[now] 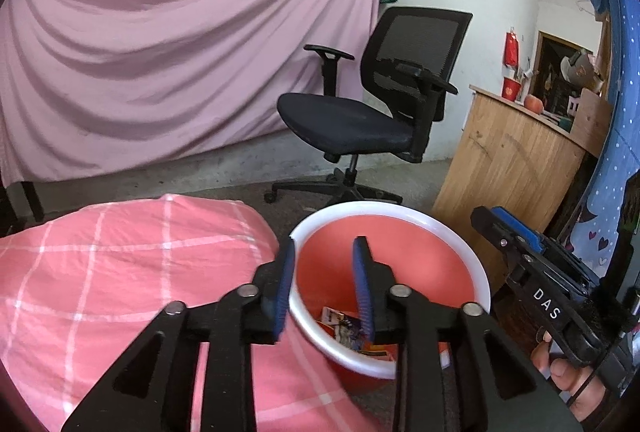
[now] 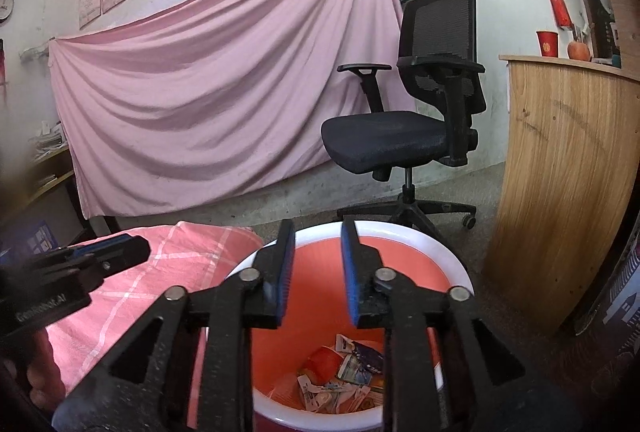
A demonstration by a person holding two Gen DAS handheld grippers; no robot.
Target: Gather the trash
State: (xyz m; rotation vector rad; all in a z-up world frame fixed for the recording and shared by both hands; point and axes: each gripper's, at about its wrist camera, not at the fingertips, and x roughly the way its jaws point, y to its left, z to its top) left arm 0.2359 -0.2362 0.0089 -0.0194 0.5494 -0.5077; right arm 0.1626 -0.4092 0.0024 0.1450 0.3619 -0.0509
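Observation:
A red bin with a white rim [image 1: 400, 216] [image 2: 420, 236] stands on the floor beside the bed. Several crumpled wrappers [image 2: 340, 376] lie at its bottom, partly seen in the left wrist view [image 1: 348, 330]. My left gripper [image 1: 324, 252] is open and empty above the bin's near-left rim. My right gripper [image 2: 316, 232] is open and empty right above the bin's mouth. The right gripper also shows in the left wrist view [image 1: 496, 220], and the left gripper shows in the right wrist view [image 2: 132, 248], over the bed.
A pink checked quilt [image 1: 100, 292] [image 2: 160, 272] covers the bed on the left. A black office chair [image 1: 372, 104] [image 2: 420, 112] stands behind the bin. A wooden counter [image 1: 512, 160] [image 2: 568, 172] is on the right. A pink sheet [image 1: 160, 52] hangs on the far wall.

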